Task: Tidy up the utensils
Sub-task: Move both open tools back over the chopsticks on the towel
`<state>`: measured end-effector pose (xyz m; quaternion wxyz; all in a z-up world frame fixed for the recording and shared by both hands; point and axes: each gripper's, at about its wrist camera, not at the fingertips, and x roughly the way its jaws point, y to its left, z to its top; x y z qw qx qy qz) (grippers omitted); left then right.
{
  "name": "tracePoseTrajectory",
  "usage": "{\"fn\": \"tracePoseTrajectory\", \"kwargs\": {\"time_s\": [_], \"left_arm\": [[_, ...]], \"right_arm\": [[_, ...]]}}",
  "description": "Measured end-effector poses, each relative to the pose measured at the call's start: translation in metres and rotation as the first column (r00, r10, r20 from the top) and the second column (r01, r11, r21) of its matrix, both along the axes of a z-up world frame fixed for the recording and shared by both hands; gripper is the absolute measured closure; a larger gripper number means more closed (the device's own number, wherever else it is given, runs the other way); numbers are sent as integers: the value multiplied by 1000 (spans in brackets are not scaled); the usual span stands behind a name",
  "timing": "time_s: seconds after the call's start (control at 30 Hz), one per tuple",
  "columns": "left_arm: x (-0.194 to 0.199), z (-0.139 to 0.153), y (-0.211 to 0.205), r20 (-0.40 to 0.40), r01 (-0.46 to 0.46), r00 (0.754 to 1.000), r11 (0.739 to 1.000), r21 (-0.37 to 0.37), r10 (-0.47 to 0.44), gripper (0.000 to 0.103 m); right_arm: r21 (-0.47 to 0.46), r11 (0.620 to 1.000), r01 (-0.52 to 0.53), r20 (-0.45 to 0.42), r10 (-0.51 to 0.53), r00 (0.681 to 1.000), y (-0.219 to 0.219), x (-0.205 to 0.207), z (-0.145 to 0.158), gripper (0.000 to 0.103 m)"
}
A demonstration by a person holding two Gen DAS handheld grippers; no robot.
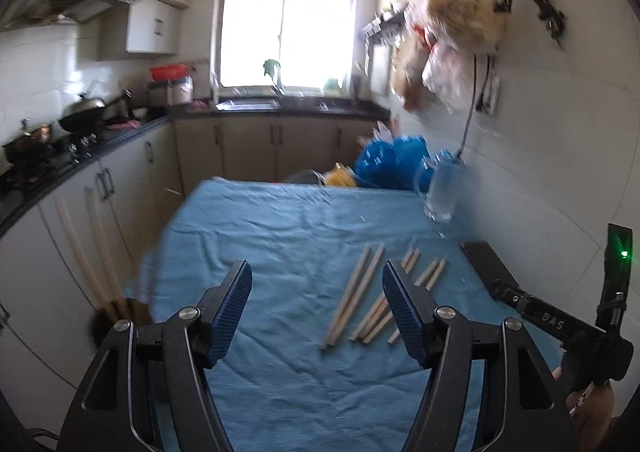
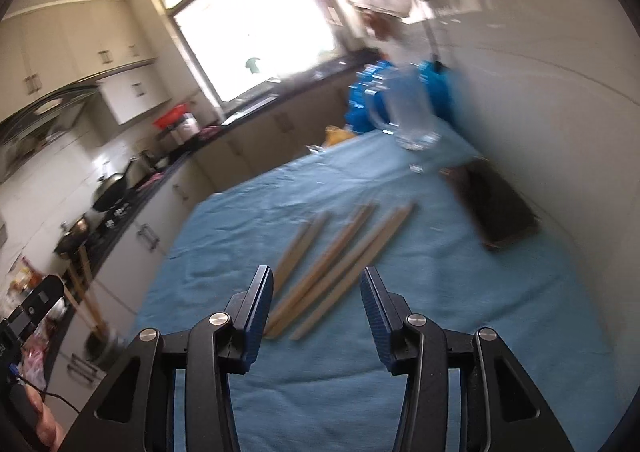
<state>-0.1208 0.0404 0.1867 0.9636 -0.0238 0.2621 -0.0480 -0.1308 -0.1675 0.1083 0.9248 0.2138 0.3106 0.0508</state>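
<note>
Several wooden chopsticks lie loose on the blue cloth that covers the table, in three rough pairs; they also show in the right wrist view. A clear glass mug stands at the far right of the cloth, and shows in the right wrist view. My left gripper is open and empty above the cloth, just left of the chopsticks. My right gripper is open and empty, hovering over the near ends of the chopsticks. The right gripper's body shows at the right of the left wrist view.
A dark flat box lies on the cloth against the white tiled wall on the right. Blue plastic bags sit past the table's far edge. A counter with pans runs along the left. Bags hang from a wall rail.
</note>
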Motion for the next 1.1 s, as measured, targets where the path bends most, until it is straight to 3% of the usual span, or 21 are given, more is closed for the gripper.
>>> {"fn": "tracePoseTrajectory", "kwargs": {"time_s": [0.27, 0.4, 0.6, 0.73, 0.83, 0.9, 1.1], "left_arm": [[81, -50, -30, -222, 34, 974, 997, -73, -50, 36], [132, -74, -38, -302, 16, 952, 996, -86, -42, 49], [205, -114, -48, -412, 18, 910, 997, -70, -45, 56], [233, -132, -57, -447, 44, 893, 999, -31, -53, 58], [248, -143, -64, -472, 73, 879, 997, -11, -70, 69], [257, -150, -67, -488, 88, 870, 996, 14, -70, 83], [269, -158, -75, -510, 121, 856, 992, 26, -91, 85]], "right_arm": [[64, 997, 33, -117, -25, 993, -39, 19, -33, 54], [101, 995, 6, -173, 11, 985, -43, 43, -49, 54], [99, 994, -36, -256, 60, 965, -40, 97, -66, 54], [65, 997, -46, -311, 64, 948, -34, 127, -77, 54], [1, 999, -51, -354, 48, 934, -26, 146, -83, 56], [-25, 998, -52, -364, 40, 931, -25, 152, -86, 58], [-144, 985, -90, -399, 25, 917, -15, 168, -84, 64]]}}
